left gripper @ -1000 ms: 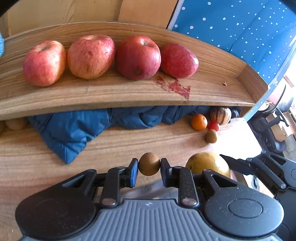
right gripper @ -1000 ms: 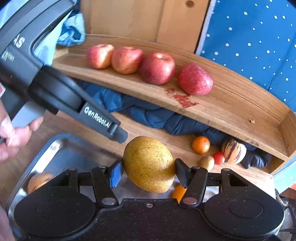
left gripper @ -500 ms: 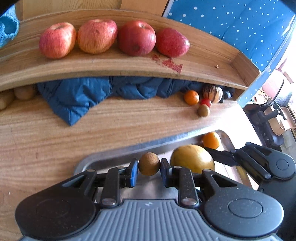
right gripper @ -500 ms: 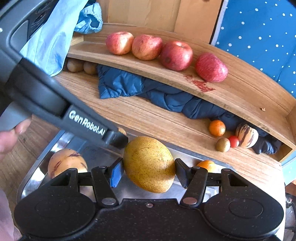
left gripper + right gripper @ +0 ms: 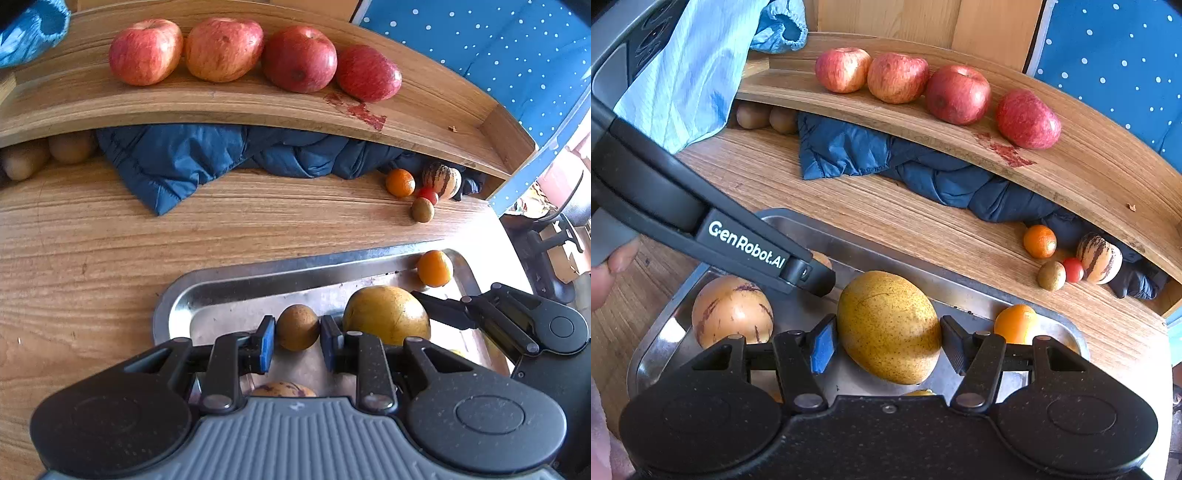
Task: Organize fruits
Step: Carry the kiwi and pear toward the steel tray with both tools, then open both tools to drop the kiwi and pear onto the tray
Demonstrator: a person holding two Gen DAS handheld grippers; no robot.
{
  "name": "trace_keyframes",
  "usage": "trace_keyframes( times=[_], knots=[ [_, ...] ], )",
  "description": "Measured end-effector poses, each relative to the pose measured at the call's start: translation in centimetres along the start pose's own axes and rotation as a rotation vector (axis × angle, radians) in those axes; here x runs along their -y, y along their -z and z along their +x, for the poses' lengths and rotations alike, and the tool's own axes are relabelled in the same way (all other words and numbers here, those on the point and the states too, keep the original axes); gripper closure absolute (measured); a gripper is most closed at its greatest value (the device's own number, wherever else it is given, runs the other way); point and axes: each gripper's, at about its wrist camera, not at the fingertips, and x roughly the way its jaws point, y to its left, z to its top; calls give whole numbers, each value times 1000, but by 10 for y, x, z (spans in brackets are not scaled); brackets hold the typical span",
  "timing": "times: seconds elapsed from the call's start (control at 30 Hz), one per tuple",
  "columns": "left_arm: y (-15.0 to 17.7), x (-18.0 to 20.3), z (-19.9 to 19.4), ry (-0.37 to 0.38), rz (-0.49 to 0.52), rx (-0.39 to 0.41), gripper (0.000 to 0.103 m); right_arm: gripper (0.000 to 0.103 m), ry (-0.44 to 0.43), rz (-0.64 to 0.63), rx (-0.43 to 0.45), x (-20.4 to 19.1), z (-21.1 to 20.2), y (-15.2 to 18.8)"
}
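Observation:
My left gripper (image 5: 297,343) is shut on a small brown fruit (image 5: 297,326) just above the metal tray (image 5: 258,280). Beside it on the right, my right gripper (image 5: 888,345) is shut on a large yellow speckled pear (image 5: 888,325), also low over the tray (image 5: 894,258). In the left wrist view the pear (image 5: 386,314) hides one right finger. An orange (image 5: 1015,325) lies in the tray's far right corner and a striped tan melon (image 5: 731,310) at its left. Several red apples (image 5: 221,48) sit in a row on the upper wooden shelf (image 5: 258,107).
A blue jacket (image 5: 207,155) is stuffed under the shelf. At its right end lie an orange (image 5: 400,182), a small red fruit (image 5: 428,194), a brown fruit (image 5: 422,209) and a striped melon (image 5: 441,180). Brown fruits (image 5: 766,117) sit at the left end. A hand (image 5: 605,273) holds the left gripper.
Both grippers have drawn back from the shelf and come down over the metal tray, each still holding its fruit. More of the tray and its fruits now show.

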Motion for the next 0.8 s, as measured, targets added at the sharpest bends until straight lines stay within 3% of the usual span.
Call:
trace_keyframes(
  times=[0.07, 0.13, 0.2, 0.33, 0.5, 0.6, 0.8],
  knots=[
    [2, 1, -1, -11, -12, 1, 74, 41, -3, 2, 4, 1, -1, 2],
    [3, 1, -2, -20, -28, 0, 68, 37, -3, 5, 22, 2, -7, 5],
    [5, 1, -5, -32, -48, 7, 55, 27, -8, 13, 42, 4, -14, 8],
    [8, 3, -15, -58, -75, 33, 41, 18, -7, 49, 82, 12, -31, 16],
    [16, 8, -33, -104, -93, 86, 12, 3, 9, 86, 112, 19, -52, 29],
    [25, 7, -44, -137, -114, 95, 4, 1, 16, 110, 119, 23, -64, 38],
    [51, 7, -66, -165, -129, 112, 2, 1, 13, 134, 144, 20, -88, 59]
  ],
)
